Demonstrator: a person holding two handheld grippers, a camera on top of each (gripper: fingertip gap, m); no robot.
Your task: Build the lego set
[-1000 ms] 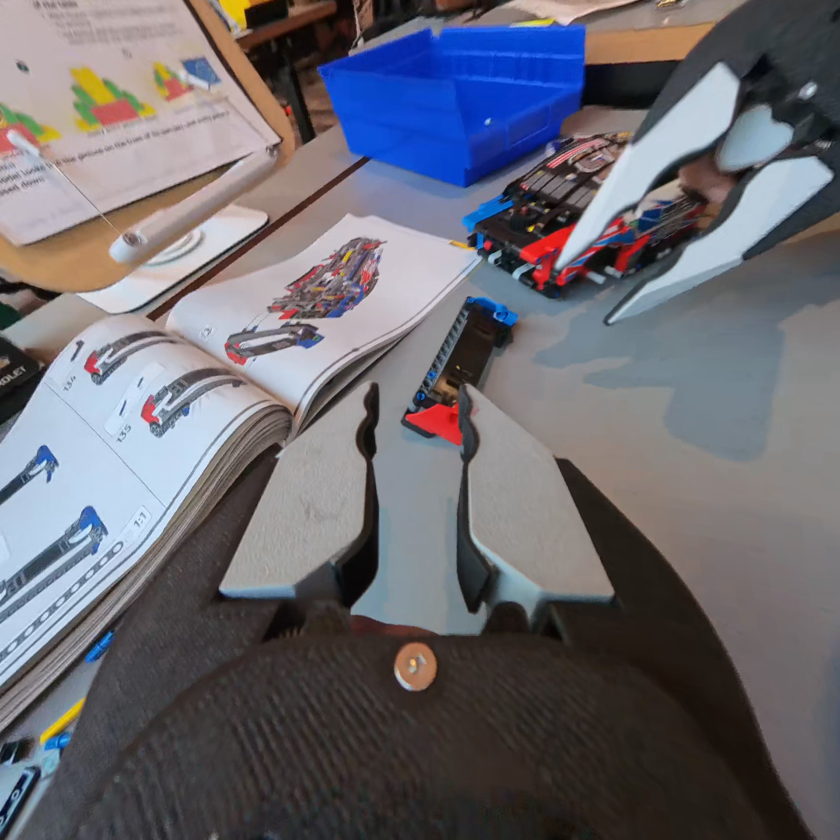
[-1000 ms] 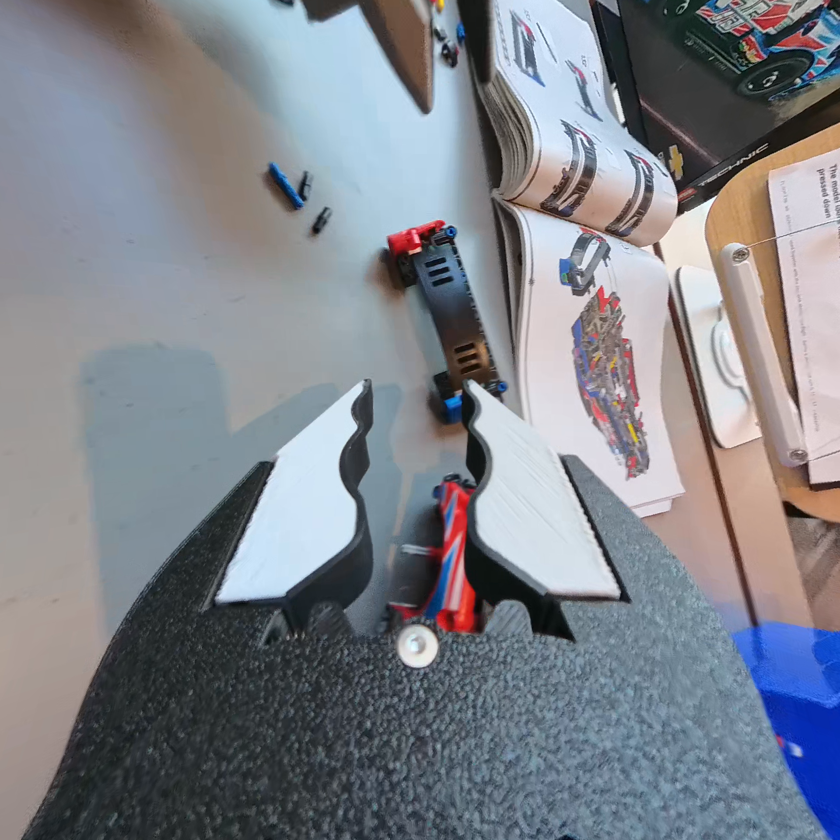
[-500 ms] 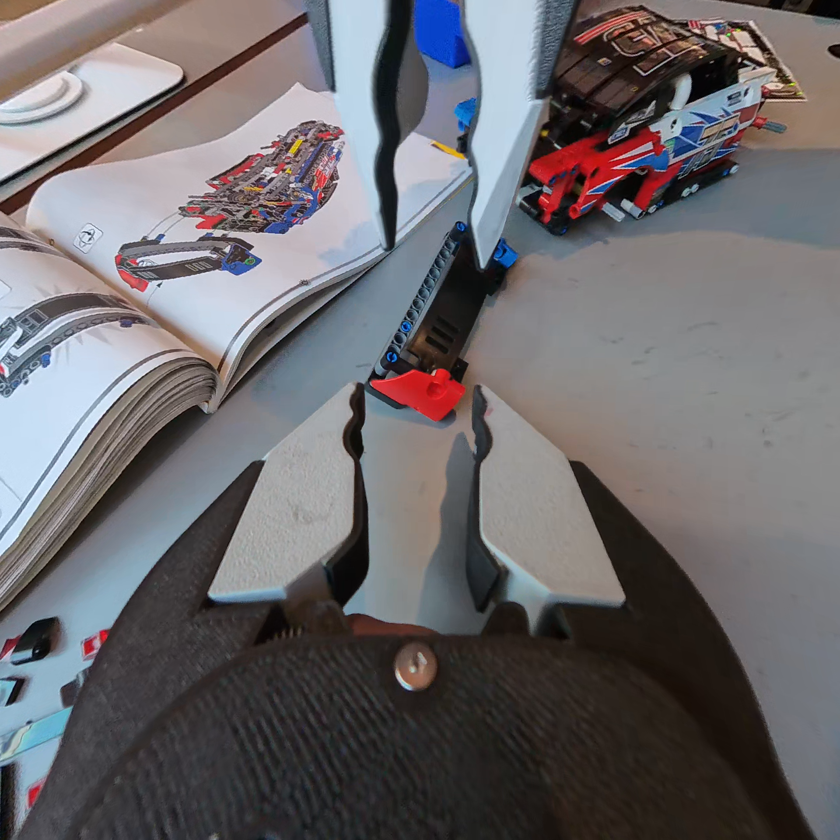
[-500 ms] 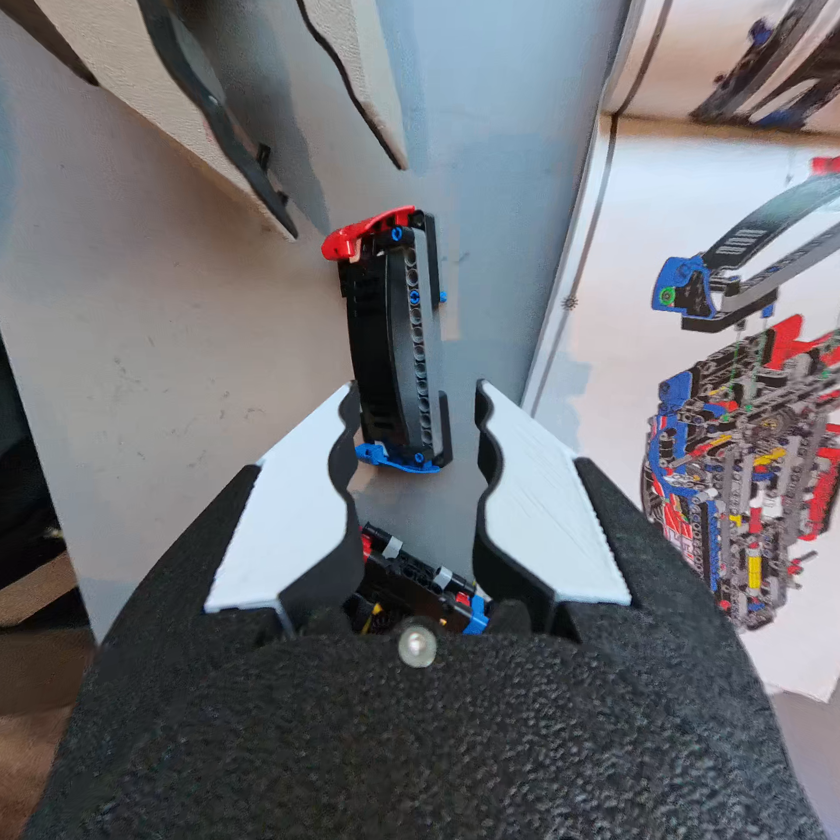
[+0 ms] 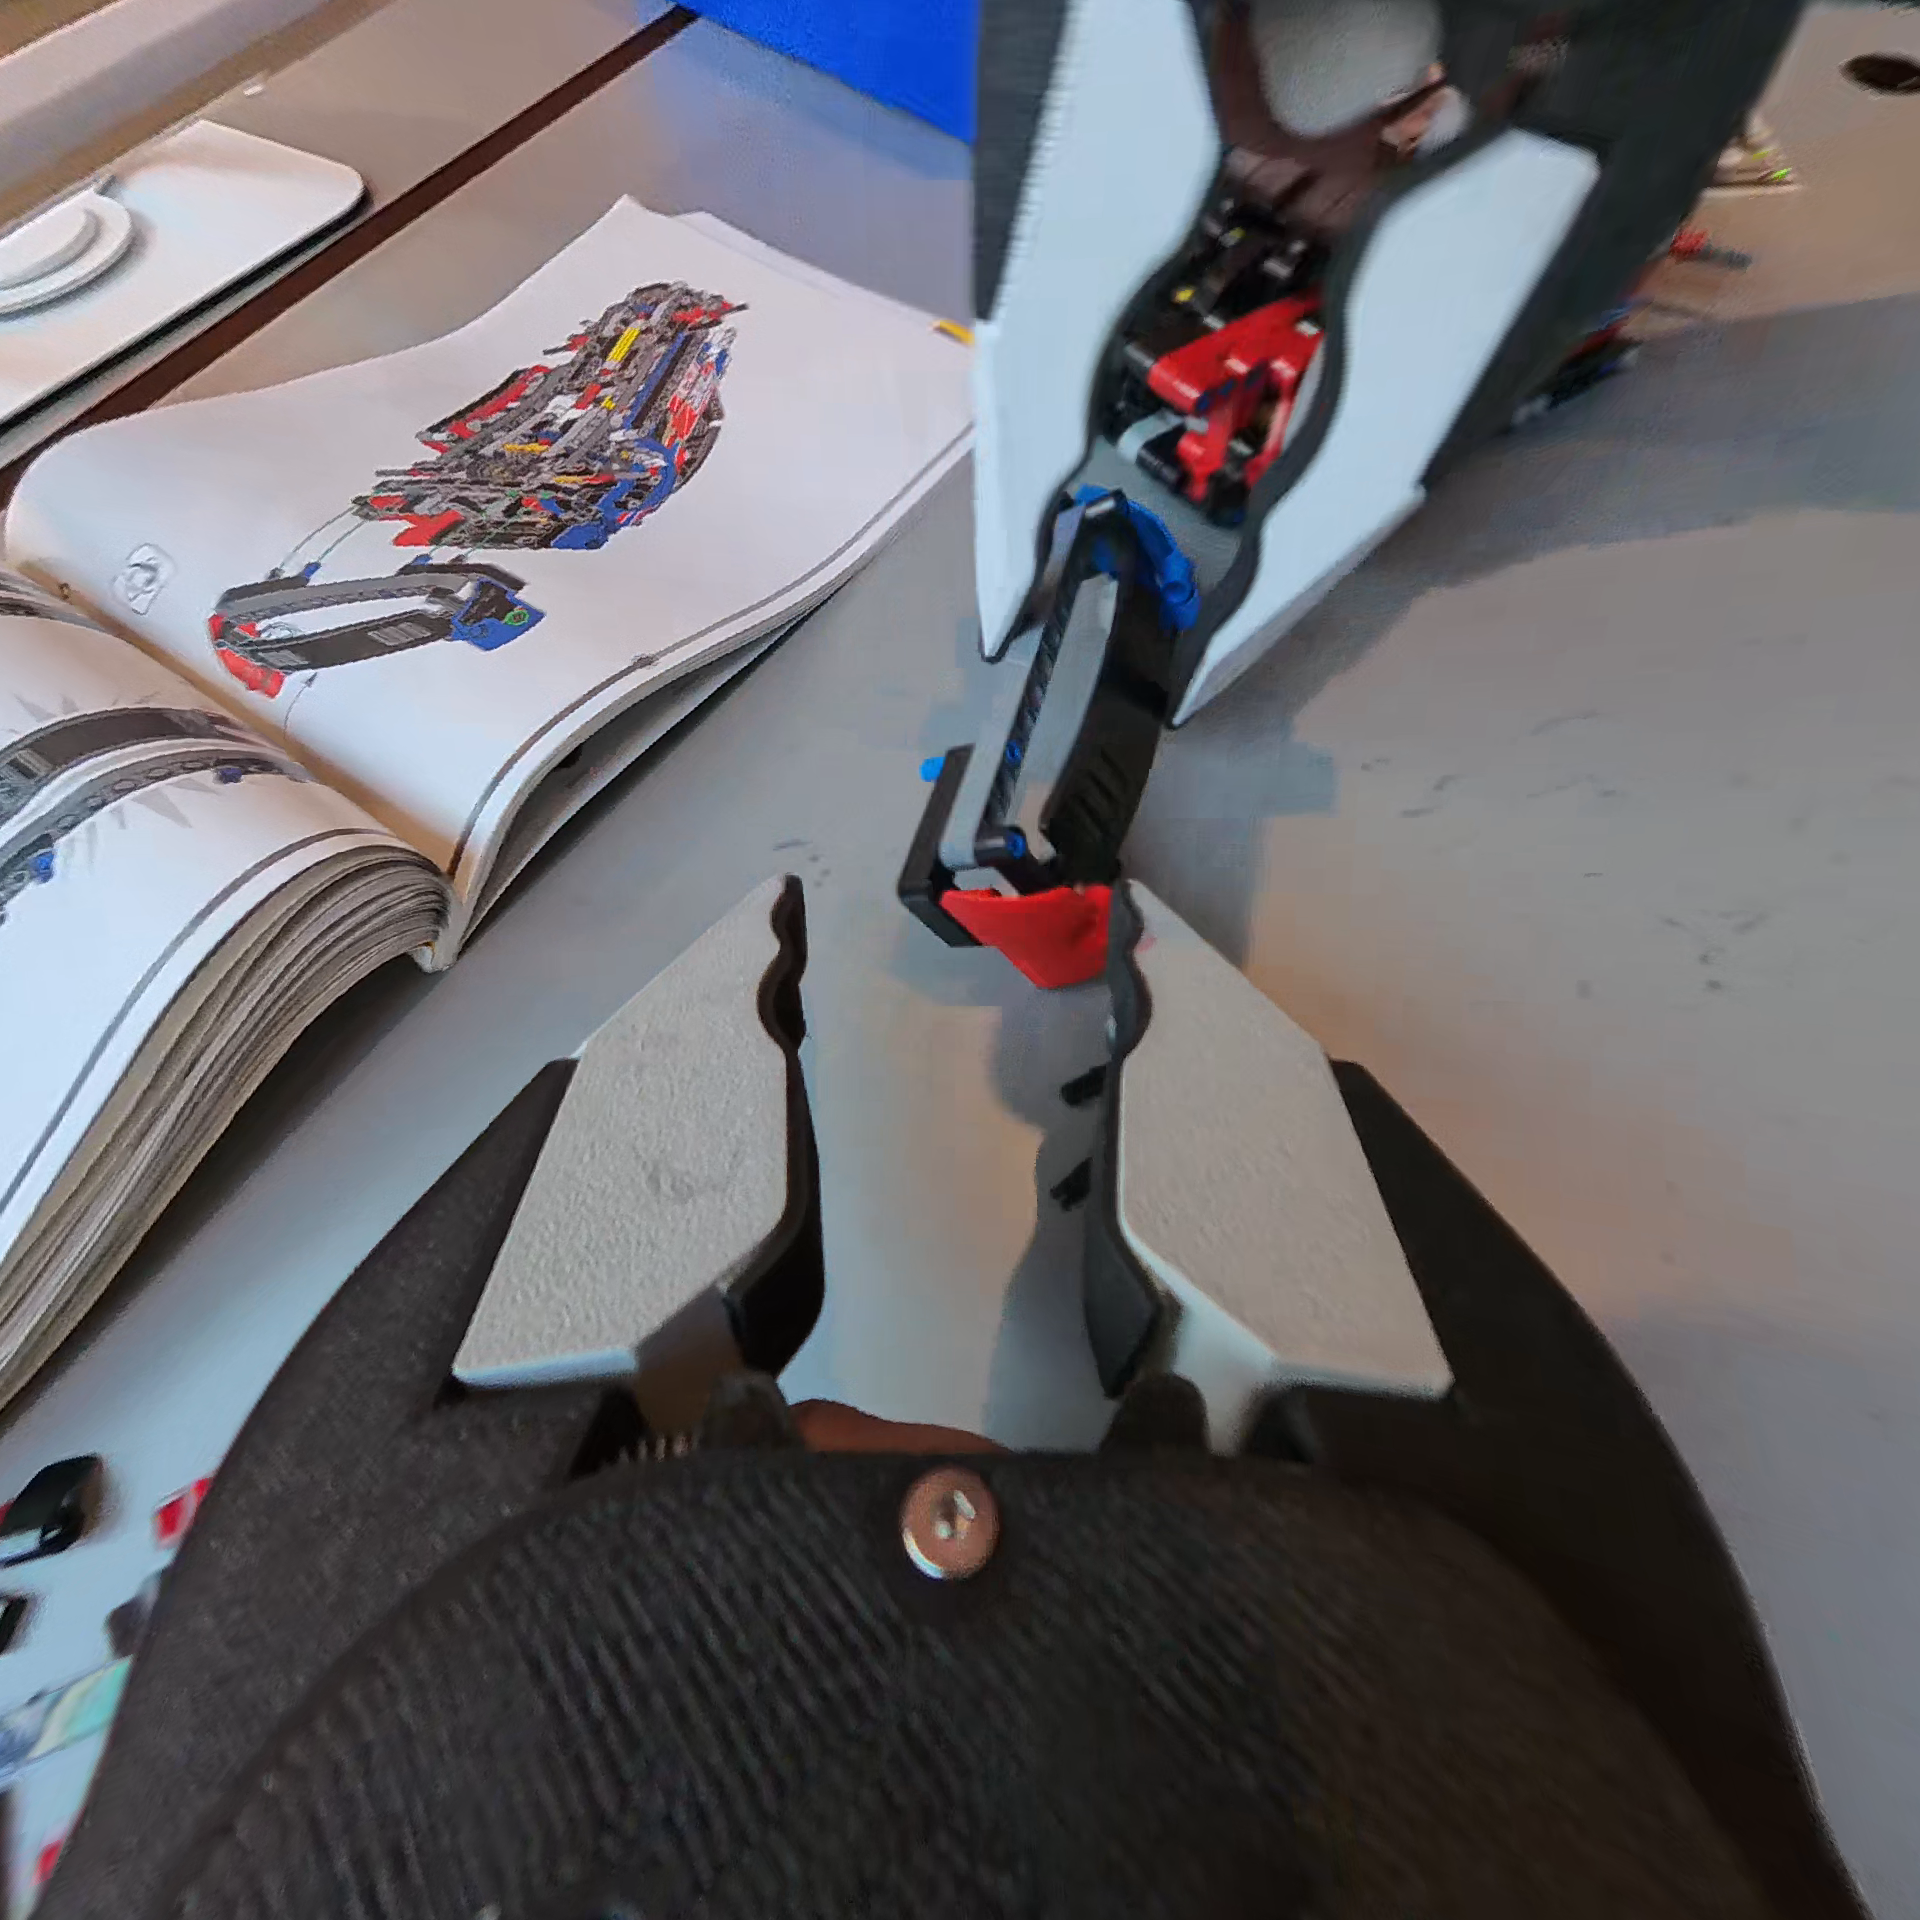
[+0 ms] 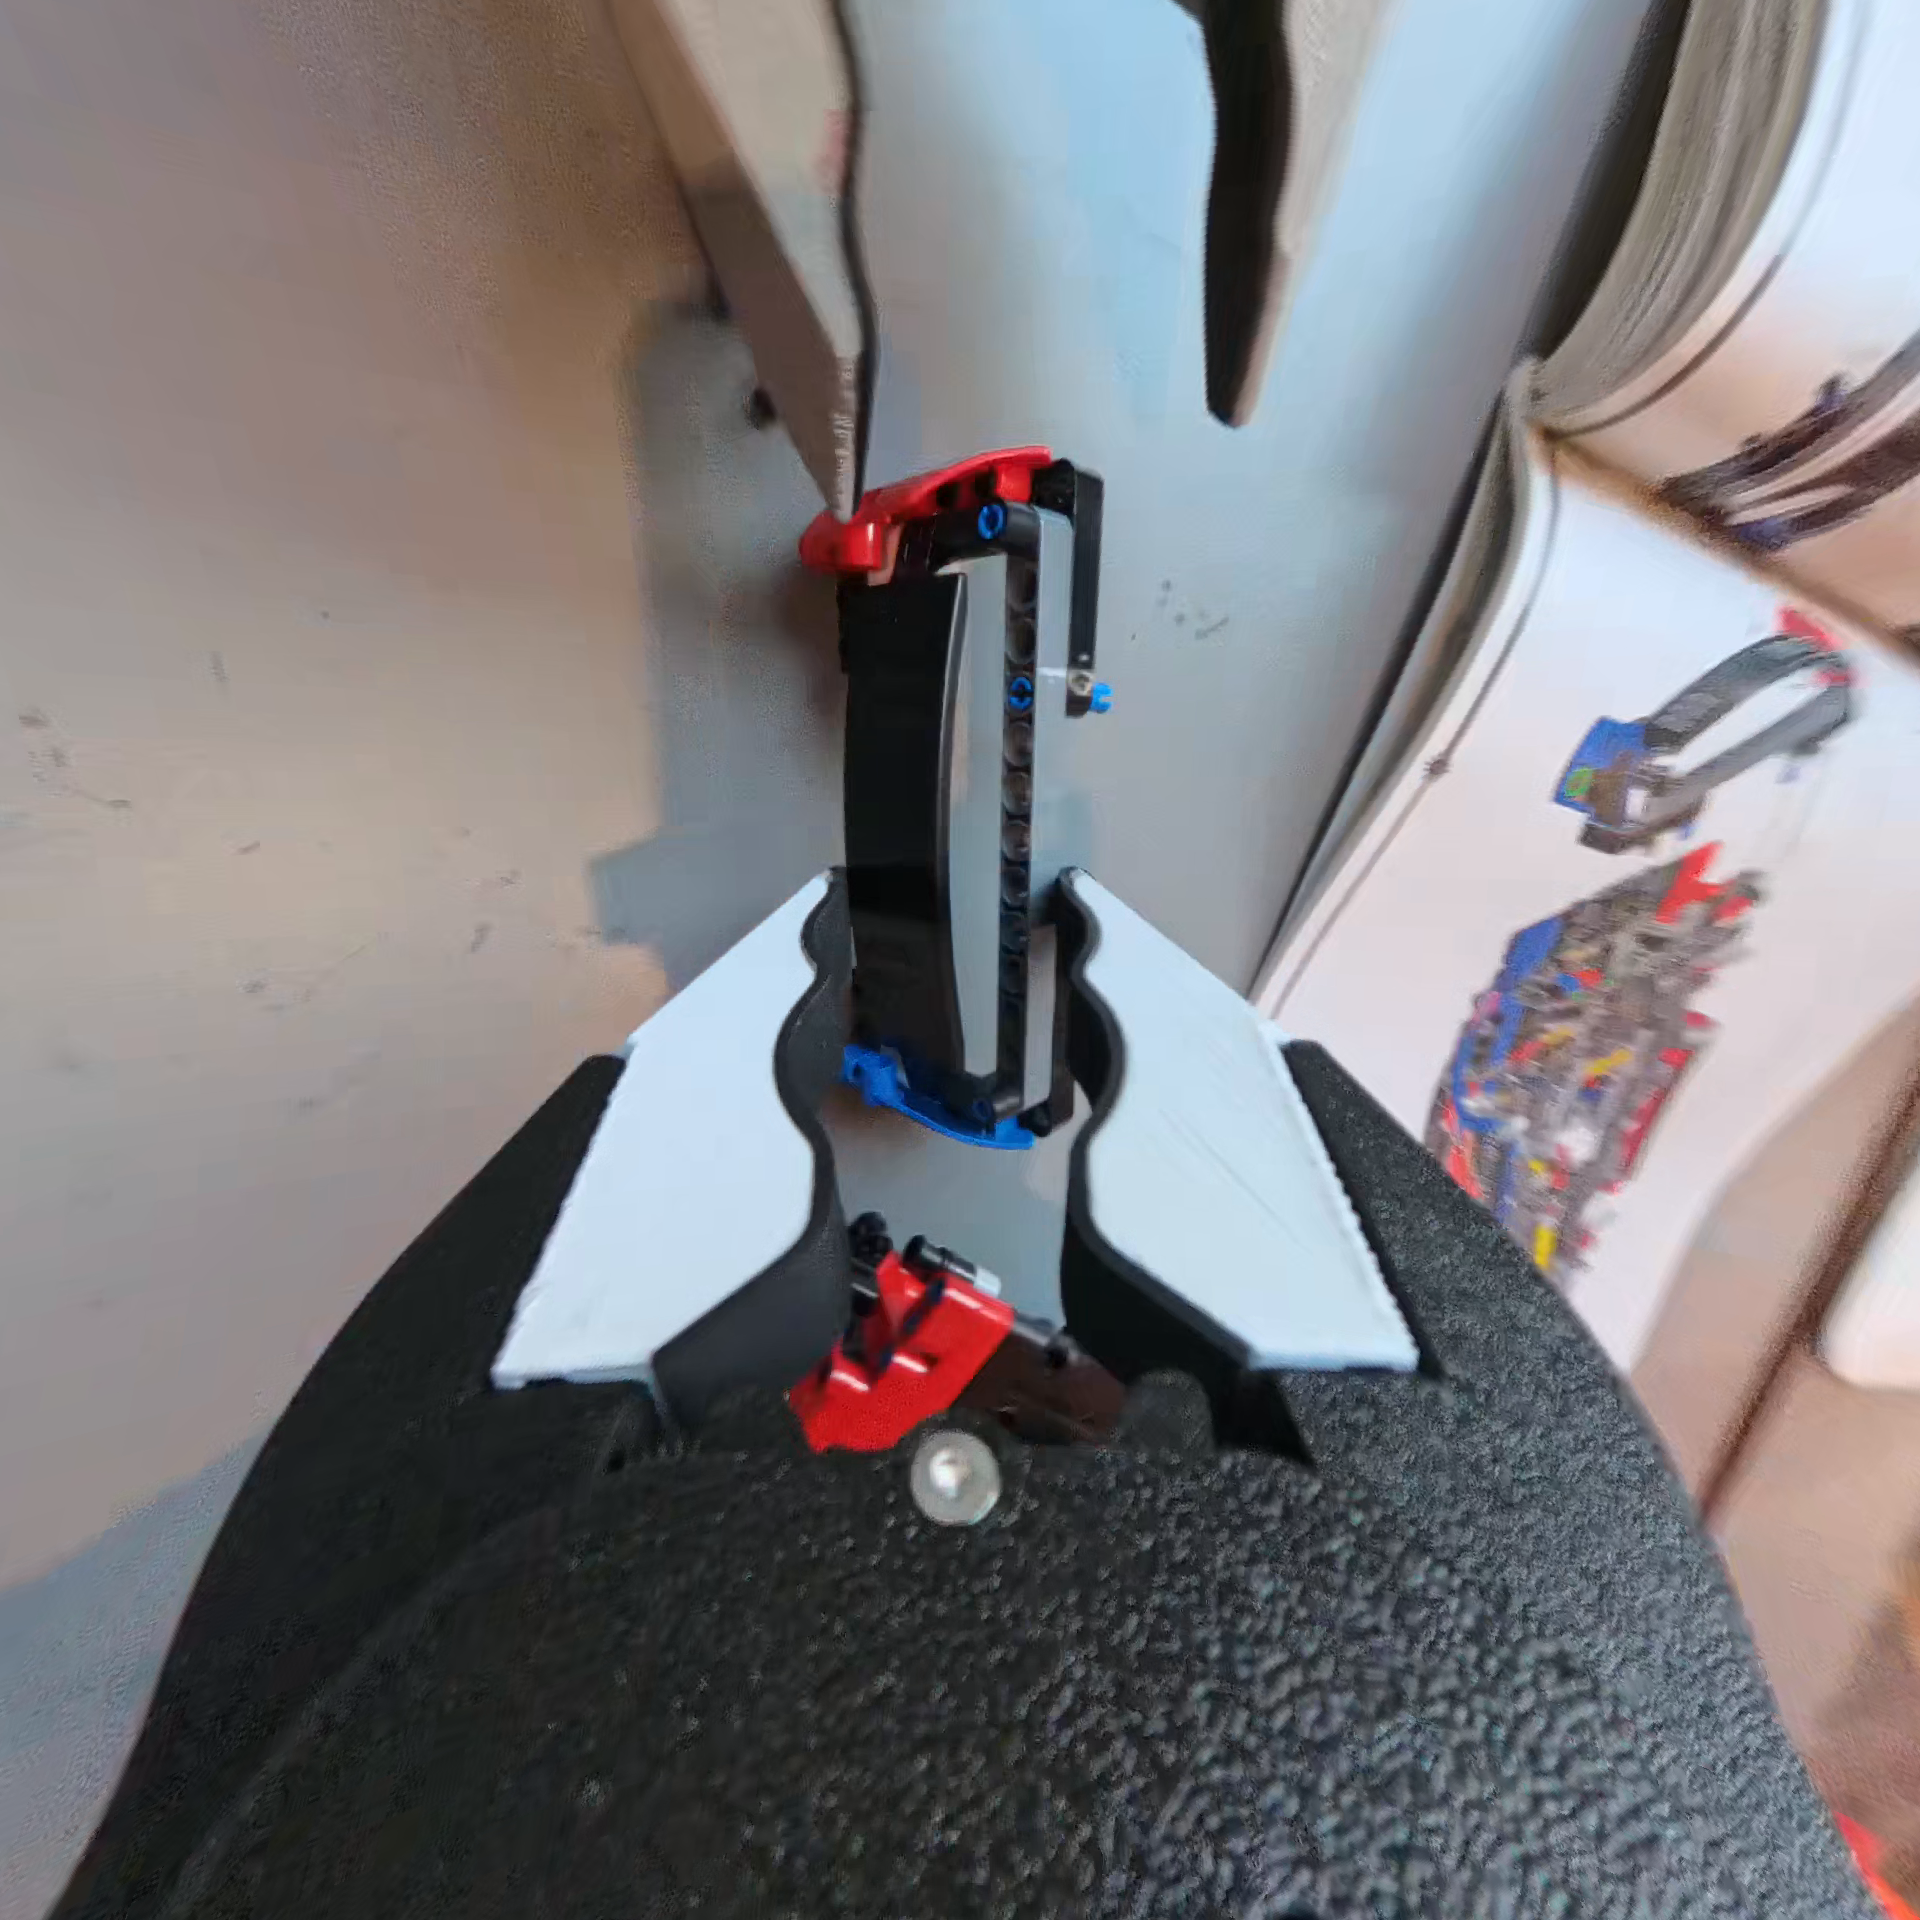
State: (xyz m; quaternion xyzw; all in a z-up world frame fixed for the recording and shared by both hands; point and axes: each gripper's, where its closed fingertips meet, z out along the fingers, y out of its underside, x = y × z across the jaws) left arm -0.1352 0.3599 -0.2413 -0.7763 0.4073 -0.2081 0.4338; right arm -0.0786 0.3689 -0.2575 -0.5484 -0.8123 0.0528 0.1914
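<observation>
A long black Lego sub-assembly [image 5: 1101, 727] with a red end [image 5: 1039, 925] and a blue end [image 5: 1143, 561] stands on its edge on the grey table [image 5: 1558, 935]. My right gripper [image 5: 1091, 675] comes down from the far side and is shut on its blue end. In the right wrist view the fingers [image 6: 727, 1091] press both sides of the piece [image 6: 904, 790]. My left gripper [image 5: 956, 914] is open and empty. Its right fingertip [image 5: 1127, 935] touches the red end. It also shows at the top of the right wrist view [image 6: 1039, 447]. The red and black car model [image 5: 1236, 374] sits behind the right gripper, mostly hidden.
The open instruction booklet [image 5: 520, 520] lies just left of the piece and also shows in the right wrist view [image 6: 1558, 935]. A blue bin [image 5: 831, 62] stands at the back. A white stand base [image 5: 156, 229] is far left. Small loose parts [image 5: 52, 1507] lie at the lower left. About 7 cm separates my left fingertips from my right.
The right gripper swung from the car to the blue end and closed on it. The piece turned from flat onto its edge. The left gripper moved up to the red end.
</observation>
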